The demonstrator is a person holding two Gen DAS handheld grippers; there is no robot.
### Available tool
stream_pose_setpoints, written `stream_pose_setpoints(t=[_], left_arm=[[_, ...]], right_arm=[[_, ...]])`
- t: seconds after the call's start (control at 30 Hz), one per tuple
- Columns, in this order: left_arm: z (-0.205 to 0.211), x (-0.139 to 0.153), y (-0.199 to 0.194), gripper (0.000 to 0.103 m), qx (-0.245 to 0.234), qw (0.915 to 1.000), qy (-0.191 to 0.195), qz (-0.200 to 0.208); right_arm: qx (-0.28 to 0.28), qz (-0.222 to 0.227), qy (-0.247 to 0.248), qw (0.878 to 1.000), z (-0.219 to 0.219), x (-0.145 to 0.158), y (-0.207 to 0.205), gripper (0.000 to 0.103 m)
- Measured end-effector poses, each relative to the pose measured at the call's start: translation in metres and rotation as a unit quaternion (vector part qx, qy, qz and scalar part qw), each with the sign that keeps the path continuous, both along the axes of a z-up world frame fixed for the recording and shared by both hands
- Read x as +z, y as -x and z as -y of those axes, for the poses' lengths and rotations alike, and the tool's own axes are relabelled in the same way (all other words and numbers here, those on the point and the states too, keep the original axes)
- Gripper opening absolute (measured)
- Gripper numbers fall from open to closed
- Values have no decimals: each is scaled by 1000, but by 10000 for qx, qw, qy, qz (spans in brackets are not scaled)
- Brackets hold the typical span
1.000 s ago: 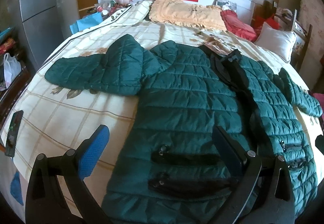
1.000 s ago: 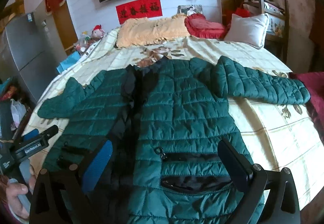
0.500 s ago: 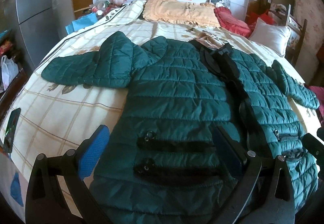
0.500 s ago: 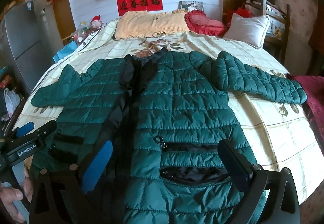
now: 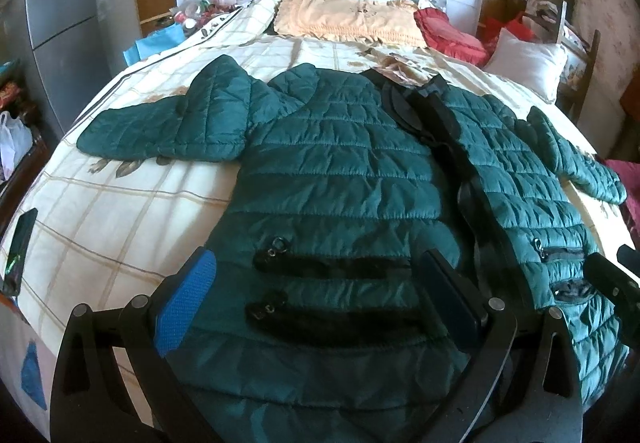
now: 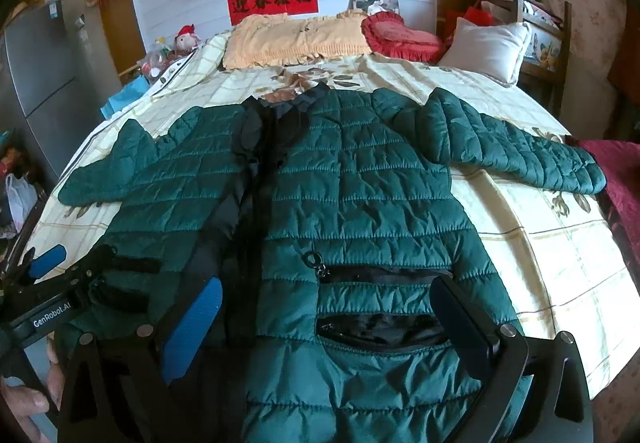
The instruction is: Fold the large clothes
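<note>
A dark green quilted jacket (image 5: 340, 171) (image 6: 360, 195) lies face up on the bed, front unzipped, both sleeves spread out sideways. My left gripper (image 5: 320, 295) is open, its fingers straddling the two black pocket openings on the jacket's left front panel near the hem. My right gripper (image 6: 328, 315) is open over the right front panel, around its two pockets. Neither gripper has cloth pinched between its fingers. In the right wrist view the left gripper (image 6: 52, 283) shows at the lower left, with a hand (image 6: 28, 399) on its handle.
The bed (image 5: 120, 211) has a cream checked cover. A yellow pillow (image 5: 348, 19), a red cushion (image 5: 448, 35) and a white pillow (image 5: 524, 63) lie at its head. A grey fridge (image 5: 60, 15) stands on the left, and a wooden chair (image 6: 536, 31) on the right.
Both grippers have come closer to the jacket's hem, so the pockets now lie between the fingers. The jacket itself has not moved.
</note>
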State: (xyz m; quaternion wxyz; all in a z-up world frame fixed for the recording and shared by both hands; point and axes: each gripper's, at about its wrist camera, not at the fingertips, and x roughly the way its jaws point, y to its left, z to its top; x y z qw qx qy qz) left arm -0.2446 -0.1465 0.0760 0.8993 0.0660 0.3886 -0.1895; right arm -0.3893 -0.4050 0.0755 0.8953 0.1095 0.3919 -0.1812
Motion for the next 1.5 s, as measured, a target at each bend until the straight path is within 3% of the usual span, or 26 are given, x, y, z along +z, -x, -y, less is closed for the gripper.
stream_pose_setpoints(t=[1.5], left_arm=[[5,-9,4,102,-51,10000,-48,-30]], right_arm=[[-23,-219,-63,9997,-2,-13,-12,103]])
